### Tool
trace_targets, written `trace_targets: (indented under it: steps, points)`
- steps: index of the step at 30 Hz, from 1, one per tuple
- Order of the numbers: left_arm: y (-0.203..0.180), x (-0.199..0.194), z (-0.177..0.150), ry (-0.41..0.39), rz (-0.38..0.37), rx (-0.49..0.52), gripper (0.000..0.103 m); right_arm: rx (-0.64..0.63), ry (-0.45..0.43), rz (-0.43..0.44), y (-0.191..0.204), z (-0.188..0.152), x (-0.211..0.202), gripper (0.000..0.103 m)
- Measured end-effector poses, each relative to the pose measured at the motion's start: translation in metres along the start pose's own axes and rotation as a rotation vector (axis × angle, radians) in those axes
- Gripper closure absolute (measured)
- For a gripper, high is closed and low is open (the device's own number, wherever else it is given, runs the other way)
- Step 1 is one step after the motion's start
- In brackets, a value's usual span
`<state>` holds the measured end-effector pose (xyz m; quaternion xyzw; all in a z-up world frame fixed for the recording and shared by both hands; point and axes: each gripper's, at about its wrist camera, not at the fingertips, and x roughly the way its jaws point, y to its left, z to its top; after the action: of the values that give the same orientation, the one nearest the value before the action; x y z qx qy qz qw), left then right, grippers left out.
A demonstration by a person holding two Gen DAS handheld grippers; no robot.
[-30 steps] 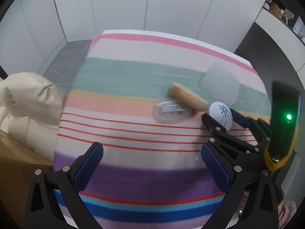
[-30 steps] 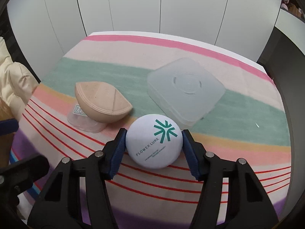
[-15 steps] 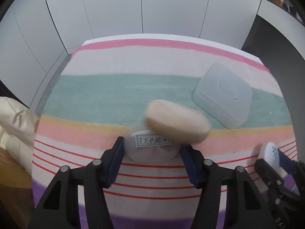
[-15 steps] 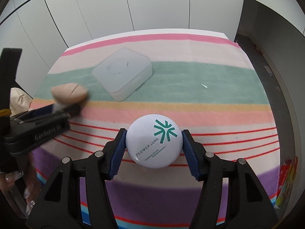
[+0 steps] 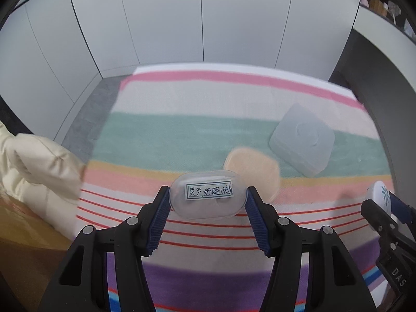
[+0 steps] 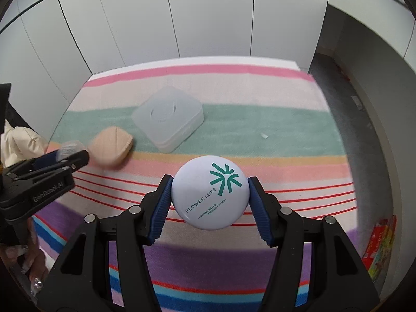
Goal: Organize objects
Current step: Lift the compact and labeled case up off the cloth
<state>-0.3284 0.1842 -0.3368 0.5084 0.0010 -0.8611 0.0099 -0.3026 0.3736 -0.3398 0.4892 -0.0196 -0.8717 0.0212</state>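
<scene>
Clamping now: left claw [image 5: 207, 202] on lifted clear case [image 5: 207, 195], right claw [image 6: 209, 195] still on compact [image 6: 209, 195].

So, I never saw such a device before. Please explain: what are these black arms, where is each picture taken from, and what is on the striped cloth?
There is no robot. A person holds two hand tools, each with a two-finger claw and a camera looking along the fingers. One picture comes from the left tool, one from the right. The left claw is shut on a clear case with a handwritten label. The right claw is shut on a white compact printed FLOWER LURE. On the cloth lie a beige sponge and a frosted square box. Each claw also shows at the edge of the other's picture.
</scene>
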Motion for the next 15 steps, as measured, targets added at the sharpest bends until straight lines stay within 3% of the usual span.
trace_targets:
  steps: [8, 15]
  points:
    - [0.013, -0.056, 0.028, -0.037, -0.019, -0.003, 0.044, 0.006, -0.021, -0.004, 0.006, 0.027, -0.05, 0.043]
    - [0.012, -0.133, 0.058, -0.108, -0.034, 0.019, 0.044, -0.029, -0.073, -0.03, 0.015, 0.054, -0.11, 0.043]
